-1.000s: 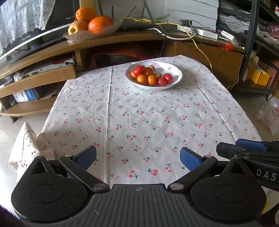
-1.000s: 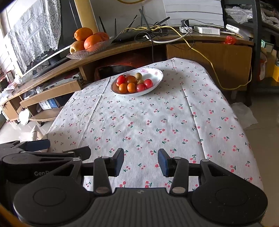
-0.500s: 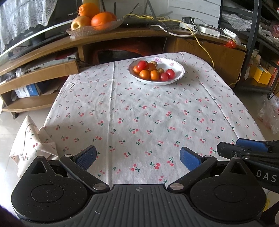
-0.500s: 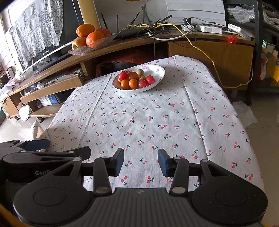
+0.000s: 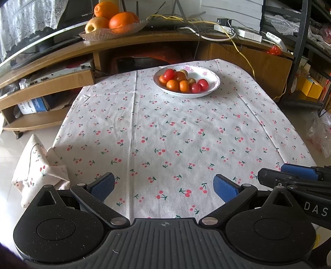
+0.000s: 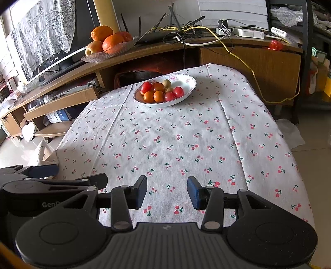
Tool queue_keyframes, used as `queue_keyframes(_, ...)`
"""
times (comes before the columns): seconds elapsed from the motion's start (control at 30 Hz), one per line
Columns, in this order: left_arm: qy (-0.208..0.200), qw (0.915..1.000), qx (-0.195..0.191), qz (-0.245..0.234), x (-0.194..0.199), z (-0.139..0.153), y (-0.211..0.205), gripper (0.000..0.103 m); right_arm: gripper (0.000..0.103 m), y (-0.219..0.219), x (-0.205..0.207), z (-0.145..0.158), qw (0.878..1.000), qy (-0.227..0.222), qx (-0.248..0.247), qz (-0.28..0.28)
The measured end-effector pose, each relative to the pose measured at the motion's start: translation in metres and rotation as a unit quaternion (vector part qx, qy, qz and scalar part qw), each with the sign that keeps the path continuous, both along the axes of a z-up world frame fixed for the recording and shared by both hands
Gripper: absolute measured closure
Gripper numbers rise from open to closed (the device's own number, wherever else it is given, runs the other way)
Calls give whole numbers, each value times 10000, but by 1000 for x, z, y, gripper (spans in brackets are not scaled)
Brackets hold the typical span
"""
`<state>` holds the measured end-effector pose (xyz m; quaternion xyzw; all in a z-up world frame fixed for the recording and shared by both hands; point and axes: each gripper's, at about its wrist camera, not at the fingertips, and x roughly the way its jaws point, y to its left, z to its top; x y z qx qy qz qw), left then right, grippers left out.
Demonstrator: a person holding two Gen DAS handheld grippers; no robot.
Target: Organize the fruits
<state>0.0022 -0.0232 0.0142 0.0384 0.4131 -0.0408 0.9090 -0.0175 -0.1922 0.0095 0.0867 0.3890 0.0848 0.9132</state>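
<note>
The left gripper (image 5: 164, 185) is spread wide and the right gripper (image 6: 167, 192) partly apart, both holding nothing above the near edge of the cherry-print tablecloth (image 5: 165, 128). Bare cloth lies ahead. The white bowl (image 5: 209, 75) of small fruits (image 5: 180, 81) sits at the far edge, the glass dish (image 5: 107, 34) of oranges (image 5: 122, 19) on the shelf beyond.

pale tiled floor (image 5: 12, 149), curved wooden tv stand (image 5: 62, 51) (cables on top), lace curtain (image 6: 41, 37) at left.

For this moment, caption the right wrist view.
Open right gripper over the cherry-print cloth, facing a far bowl of fruit.
</note>
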Motion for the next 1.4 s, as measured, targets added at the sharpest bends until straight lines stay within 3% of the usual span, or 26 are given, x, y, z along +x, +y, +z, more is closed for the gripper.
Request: queue_keyframes(1.4,-31,10000,72,7,-2,1,0,2,60,2,-2,-2,10000,14,-20,37)
